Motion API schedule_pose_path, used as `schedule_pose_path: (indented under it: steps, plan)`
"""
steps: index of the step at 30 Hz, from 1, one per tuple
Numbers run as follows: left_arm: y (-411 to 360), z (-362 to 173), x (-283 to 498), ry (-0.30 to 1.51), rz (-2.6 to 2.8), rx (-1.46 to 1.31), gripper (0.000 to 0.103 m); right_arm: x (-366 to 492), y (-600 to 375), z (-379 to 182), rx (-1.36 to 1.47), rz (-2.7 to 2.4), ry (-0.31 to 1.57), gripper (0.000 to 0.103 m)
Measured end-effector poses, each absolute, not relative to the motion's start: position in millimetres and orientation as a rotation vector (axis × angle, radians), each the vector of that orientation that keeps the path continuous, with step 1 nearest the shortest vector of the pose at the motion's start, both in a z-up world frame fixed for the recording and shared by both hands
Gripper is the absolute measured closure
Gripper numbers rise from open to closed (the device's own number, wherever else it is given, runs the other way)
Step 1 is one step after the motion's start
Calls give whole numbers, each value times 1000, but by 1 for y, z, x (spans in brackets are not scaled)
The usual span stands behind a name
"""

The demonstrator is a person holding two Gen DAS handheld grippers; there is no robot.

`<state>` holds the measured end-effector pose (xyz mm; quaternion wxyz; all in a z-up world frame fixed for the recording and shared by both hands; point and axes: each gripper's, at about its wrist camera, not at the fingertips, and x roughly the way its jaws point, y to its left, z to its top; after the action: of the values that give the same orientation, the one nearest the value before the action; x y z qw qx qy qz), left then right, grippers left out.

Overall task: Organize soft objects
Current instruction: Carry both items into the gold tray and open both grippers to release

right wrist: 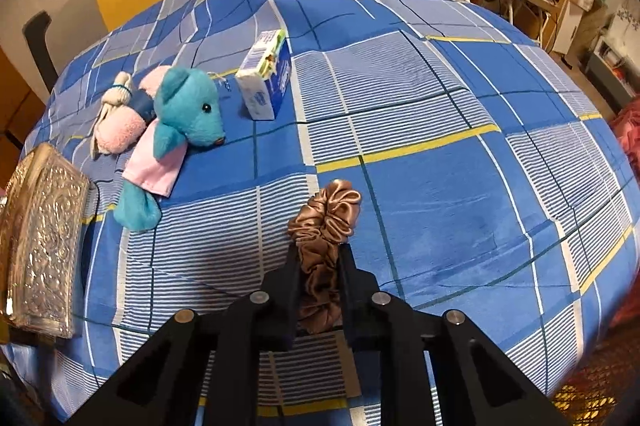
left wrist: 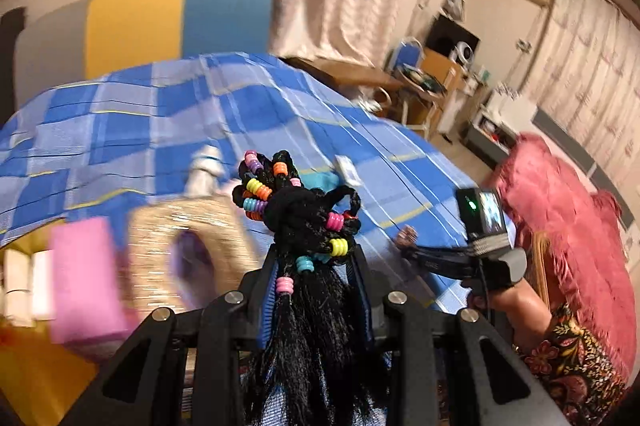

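Note:
My left gripper (left wrist: 316,258) is shut on a black braided hair piece with coloured beads (left wrist: 300,218) and holds it above the blue checked bedspread (left wrist: 140,122). My right gripper (right wrist: 320,250) is shut on a brown satin scrunchie (right wrist: 326,222), held over the bedspread (right wrist: 440,186). A blue plush bear with a pink cloth (right wrist: 180,122) lies at the left beside a pink and white soft toy (right wrist: 118,118). The right gripper also shows in the left wrist view (left wrist: 408,238), blurred.
A silver embossed box (right wrist: 40,246) sits at the bed's left edge; it shows blurred in the left wrist view (left wrist: 180,246). A small blue and white carton (right wrist: 264,82) stands mid-bed. A pink block (left wrist: 84,278) is at the left. A red cushion (left wrist: 560,210) lies right.

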<state>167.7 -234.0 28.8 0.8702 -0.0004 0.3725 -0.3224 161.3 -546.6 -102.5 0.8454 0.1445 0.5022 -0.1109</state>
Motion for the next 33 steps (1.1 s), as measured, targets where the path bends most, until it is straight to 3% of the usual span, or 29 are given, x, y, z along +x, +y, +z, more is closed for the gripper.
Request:
schedule_pose_path:
  steps: [9,21,33]
  plan:
    - [-111,29,196,765,-483,-81,72,157,-552,-91,324,-233,980,86]
    - [35,-59,218,965,-189,-112,71,146,-551,-68,418,-242,902,86]
    - [93,-105,233,1077,-104,-37,71,138,-482,-6,415,-135,787,86]
